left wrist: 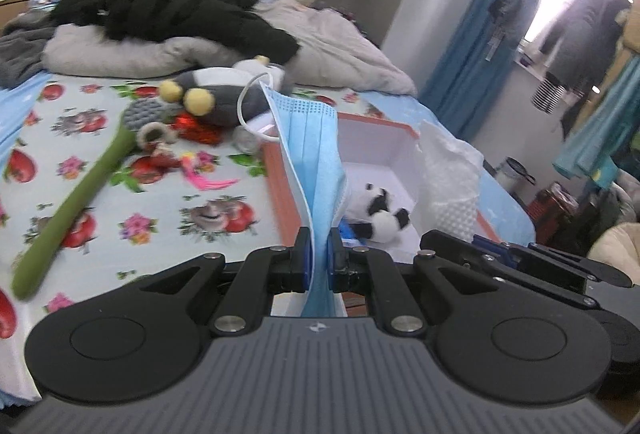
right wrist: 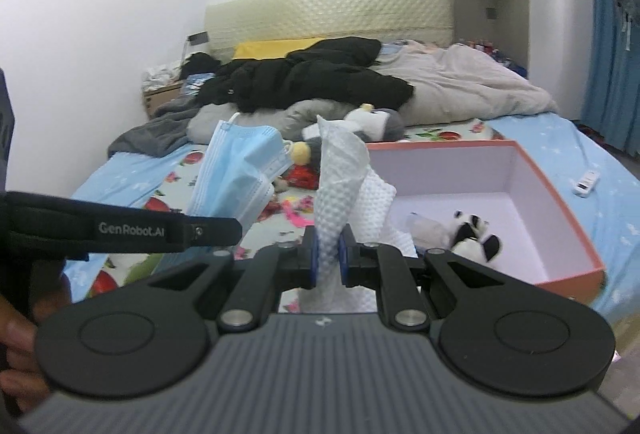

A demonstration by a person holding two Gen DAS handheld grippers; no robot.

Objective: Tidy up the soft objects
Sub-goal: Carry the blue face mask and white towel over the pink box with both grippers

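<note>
Both tongs are clenching: left gripper (left wrist: 319,260) is pinching a blue mask (left wrist: 310,153), right gripper (right wrist: 329,258) is pinching a white dimpled wipe (right wrist: 340,189), w/ both pieces sticking up out of the pads above the bed (right wrist: 560,141). Right by them an orange box (right wrist: 560,201) is sitting open on the sheet w/ a panda toy (right wrist: 474,234) lying inside, & a green brush (left wrist: 76,193) plus a grey plush (left wrist: 224,93) are lying on the fruit-print sheet (left wrist: 160,226) left of the box.
</note>
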